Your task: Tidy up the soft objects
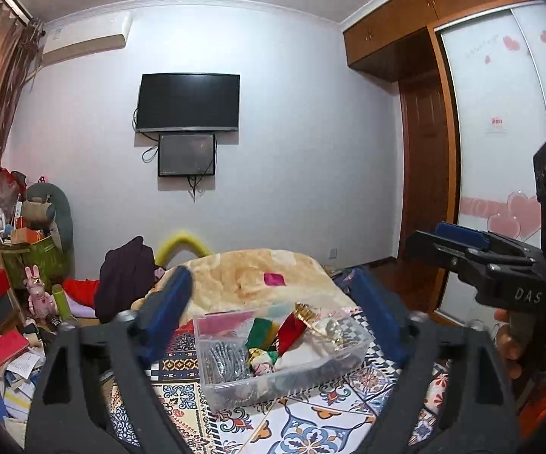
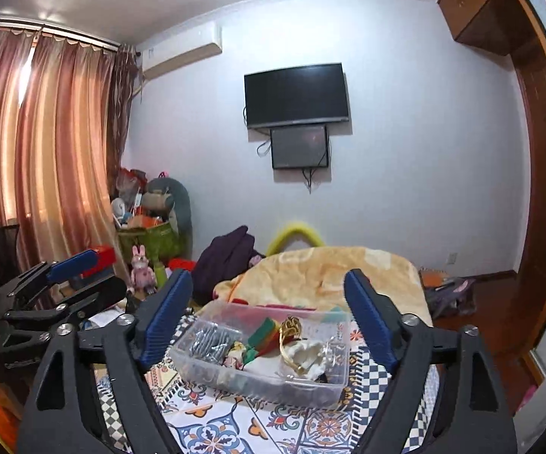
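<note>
We hold both tongs level above the bed, pointing toward the far white wall with its black wall-mounted television point(image 1: 188, 102).

The left tongs point(image 1: 273, 314) are spread wide, blue-padded fingers point(image 1: 167, 310) angled outward on either side of the lower centre of the left wrist view, gripping nothing. The right tongs point(image 2: 269, 314) stand just as wide in the right wrist view, also empty.

Each pair shows in the other's camera: the right tongs enter at the right edge of the left view, held by a hand point(image 1: 509, 344) on the grip below; the left tongs appear at the lower left of the right view.

The clear rectangular plastic box point(image 2: 273, 378) sits on the patterned blue, orange and white bedspread point(image 2: 235, 427), framed between the fingers in both views but touched by neither. Inside lie soft cloth pieces in red, green and yellow point(image 1: 273, 331), a white crumpled one point(image 2: 307, 353), a grey metallic heap point(image 1: 224, 363) and a gold-trimmed item point(image 2: 292, 327).

Beyond the box a beige fleece blanket point(image 1: 258, 265) is bunched, with a small magenta cloth square point(image 1: 273, 278) lying on it.
</note>
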